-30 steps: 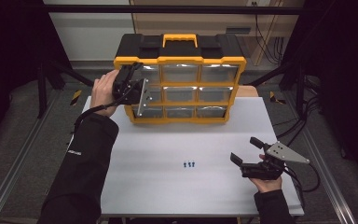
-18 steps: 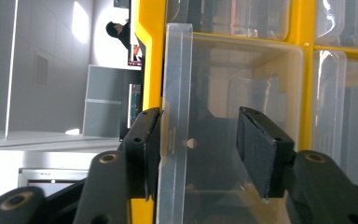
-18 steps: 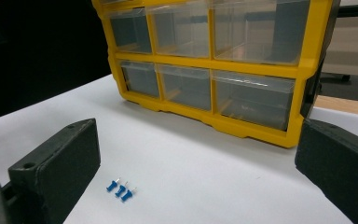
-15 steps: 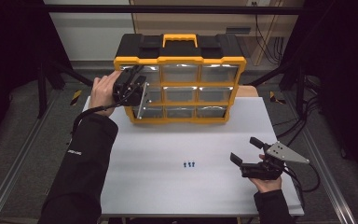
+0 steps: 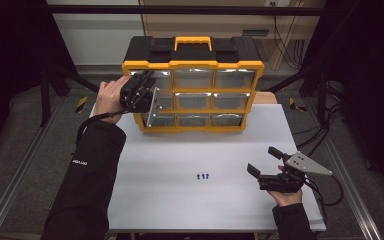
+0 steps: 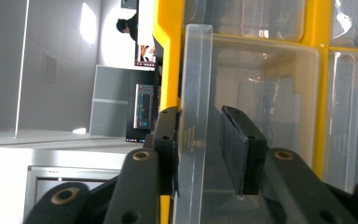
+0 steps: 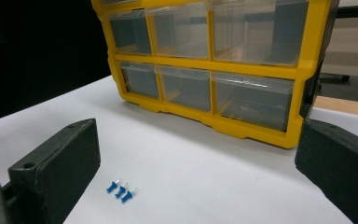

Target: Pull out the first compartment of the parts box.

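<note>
- My left gripper (image 6: 200, 149) has its two black jaws set on either side of the clear front lip of a drawer (image 6: 242, 116), one pad against the lip, the other just beside it with a sliver of gap; I judge it gripping or a hair short of it.
- From the high view, that left gripper (image 5: 147, 95) sits at the left column of the yellow organizer (image 5: 192, 95), where the middle-row drawer (image 5: 154, 107) stands pulled out from the cabinet face.
- So the opening step looks done or nearly so: the drawer is out, and the other clear drawers appear flush in their slots.
- My right gripper (image 5: 266, 167) rests low over the white table (image 5: 145, 200) near its right front corner, jaws spread wide and holding nothing.
- Through the right gripper view, the small blue terminals (image 7: 120, 190) lie in a tight cluster on the table between the two jaws but ahead of them, untouched.
- In the high view the blue terminals (image 5: 203, 176) sit well apart from the organizer and to the left of the right gripper.
- My read on what is left: pick the terminals up, carry them to the open drawer, drop them in, and push the drawer home.
- I cannot tell whether the drawer already holds anything.
</note>
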`<action>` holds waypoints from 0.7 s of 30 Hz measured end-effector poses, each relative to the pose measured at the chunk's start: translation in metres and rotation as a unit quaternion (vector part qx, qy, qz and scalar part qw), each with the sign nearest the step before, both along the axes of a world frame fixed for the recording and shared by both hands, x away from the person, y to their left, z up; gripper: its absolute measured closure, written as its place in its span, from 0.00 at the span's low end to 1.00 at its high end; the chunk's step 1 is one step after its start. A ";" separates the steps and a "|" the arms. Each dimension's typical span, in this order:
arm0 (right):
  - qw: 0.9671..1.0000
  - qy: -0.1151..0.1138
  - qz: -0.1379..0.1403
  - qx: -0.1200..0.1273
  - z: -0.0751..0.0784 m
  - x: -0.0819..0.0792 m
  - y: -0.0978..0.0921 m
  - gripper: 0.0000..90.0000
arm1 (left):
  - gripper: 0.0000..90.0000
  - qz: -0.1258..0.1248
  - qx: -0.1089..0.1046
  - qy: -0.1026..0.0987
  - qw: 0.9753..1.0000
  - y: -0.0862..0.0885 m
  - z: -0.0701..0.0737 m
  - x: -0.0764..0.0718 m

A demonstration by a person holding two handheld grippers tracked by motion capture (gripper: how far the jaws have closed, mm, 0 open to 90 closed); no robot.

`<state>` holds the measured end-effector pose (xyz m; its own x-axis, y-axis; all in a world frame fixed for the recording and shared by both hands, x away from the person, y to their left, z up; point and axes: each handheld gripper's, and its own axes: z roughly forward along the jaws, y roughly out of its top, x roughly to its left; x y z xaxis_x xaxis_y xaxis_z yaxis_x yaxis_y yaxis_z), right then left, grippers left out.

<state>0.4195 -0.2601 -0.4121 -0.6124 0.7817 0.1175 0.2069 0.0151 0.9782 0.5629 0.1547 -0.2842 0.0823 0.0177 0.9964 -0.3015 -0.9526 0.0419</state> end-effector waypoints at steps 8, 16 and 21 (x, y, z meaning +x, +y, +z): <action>1.000 0.001 -0.001 0.002 0.000 0.000 0.000 0.01 | 0.85 0.001 0.007 -0.011 1.000 -0.002 0.000 -0.001; 1.000 0.002 -0.002 -0.001 0.000 0.000 0.000 0.01 | 0.86 0.001 0.016 -0.019 1.000 -0.002 -0.001 -0.002; 1.000 0.001 -0.001 0.000 0.000 0.000 0.000 0.01 | 0.86 0.000 0.019 -0.020 1.000 -0.002 -0.001 -0.006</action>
<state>0.4194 -0.2603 -0.4119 -0.6104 0.7831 0.1186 0.2087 0.0145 0.9779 0.5569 0.1526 -0.2850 0.0424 -0.0211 0.9989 -0.3018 -0.9533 -0.0074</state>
